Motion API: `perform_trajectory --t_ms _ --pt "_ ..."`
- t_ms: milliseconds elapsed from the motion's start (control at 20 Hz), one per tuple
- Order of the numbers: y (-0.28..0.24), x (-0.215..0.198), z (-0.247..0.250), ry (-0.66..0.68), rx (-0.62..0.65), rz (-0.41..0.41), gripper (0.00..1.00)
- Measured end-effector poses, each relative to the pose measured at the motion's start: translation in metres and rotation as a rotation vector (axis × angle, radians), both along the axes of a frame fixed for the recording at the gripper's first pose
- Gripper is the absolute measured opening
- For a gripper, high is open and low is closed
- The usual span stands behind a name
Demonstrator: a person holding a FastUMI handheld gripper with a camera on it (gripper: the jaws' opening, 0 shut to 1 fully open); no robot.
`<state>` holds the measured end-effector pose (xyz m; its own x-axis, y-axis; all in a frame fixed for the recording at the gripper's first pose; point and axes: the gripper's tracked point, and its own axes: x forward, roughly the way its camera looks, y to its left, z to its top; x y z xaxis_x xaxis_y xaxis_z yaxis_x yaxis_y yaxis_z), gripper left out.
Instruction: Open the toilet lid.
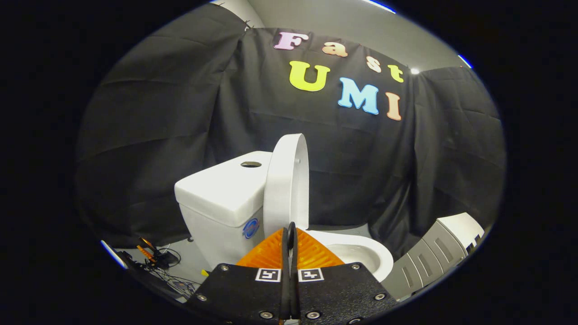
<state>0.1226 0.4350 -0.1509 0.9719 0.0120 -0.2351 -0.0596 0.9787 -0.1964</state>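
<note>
Lid [285, 180] upright against tank [221, 194] (bowl [361, 255] open, contents unseen); gripper [291, 230] fingers pressed together, empty.

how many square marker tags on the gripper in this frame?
2. One marker tag sits on the left finger's base, the other marker tag on the right's, either side of the shut gripper, just before the raised toilet lid. Others may be hidden.

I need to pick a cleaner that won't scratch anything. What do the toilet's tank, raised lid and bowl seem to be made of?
The tank and bowl look like glazed white ceramic: thick, rounded walls with a soft sheen. The raised lid, standing upright against the tank just beyond the closed gripper, is thinner and more evenly matte, so probably moulded plastic, though the look alone cannot settle that.
</note>
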Motion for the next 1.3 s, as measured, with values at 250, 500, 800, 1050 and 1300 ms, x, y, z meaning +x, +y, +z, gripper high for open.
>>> perform_trajectory --t_ms 250,500,800,1050,1300 --pt "0.007 -0.001 -0.002 -0.002 -0.040 0.013 0.00" --pt "0.005 0.001 -0.002 -0.003 -0.029 0.020 0.00" --pt "0.003 0.003 -0.002 0.021 -0.037 0.020 0.00" --pt "0.008 0.001 -0.005 0.058 0.067 0.036 0.10" --pt "0.010 -0.013 0.004 0.059 0.203 0.071 0.72"
